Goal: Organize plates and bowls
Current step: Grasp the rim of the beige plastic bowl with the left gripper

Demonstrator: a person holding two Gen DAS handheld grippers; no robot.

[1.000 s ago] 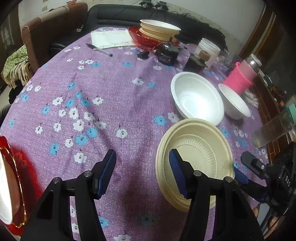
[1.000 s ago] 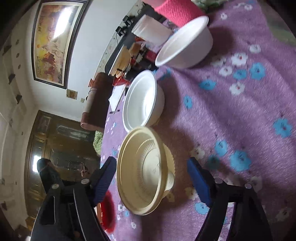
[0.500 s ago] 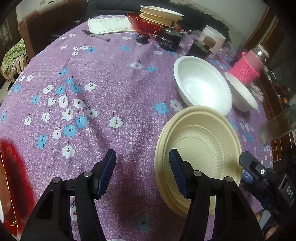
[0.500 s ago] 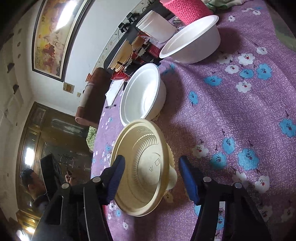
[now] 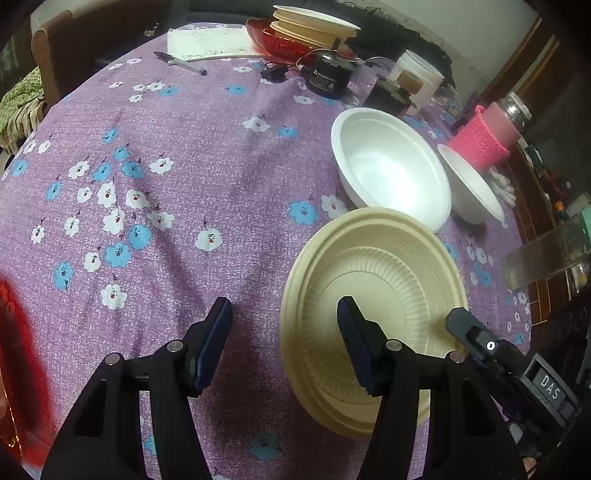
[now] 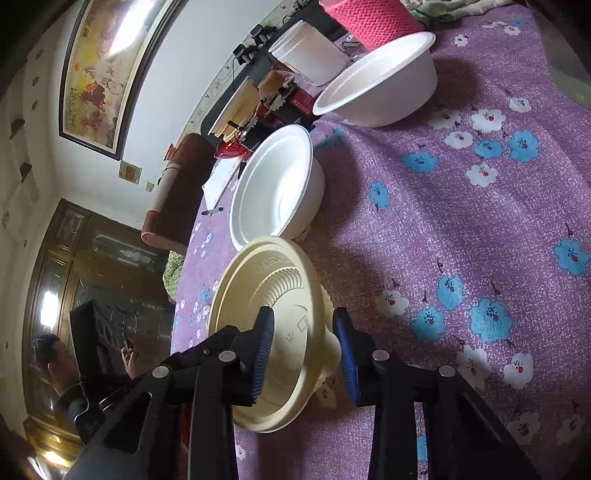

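1. The right gripper (image 6: 303, 350) has gone from wide open a second ago to closing now, with the near rim and wall of the cream bowl (image 6: 271, 317) between its jaws. One pad sits inside the bowl and the other against its outer wall; whether both already press I cannot tell for certain, but contact looks made.
2. The cream bowl lies in the lower centre of the right wrist view, on the purple flowered tablecloth (image 6: 461, 229). It looks tilted up on its side, though the fisheye may exaggerate this.
3. The left gripper (image 5: 284, 328) is unchanged in opening: half open and empty. Its right finger hangs over the bowl's inside (image 5: 373, 295), its left finger over bare cloth.
4. Just above the cream bowl in the frame sits a white foam bowl (image 5: 391, 170), nearly touching its rim. A second white bowl (image 5: 471, 184) lies to the right.
5. Judgement: the grasp step is nearly complete, so lifting and stacking come next. A pile of plates (image 5: 314, 27) waits at the top edge.
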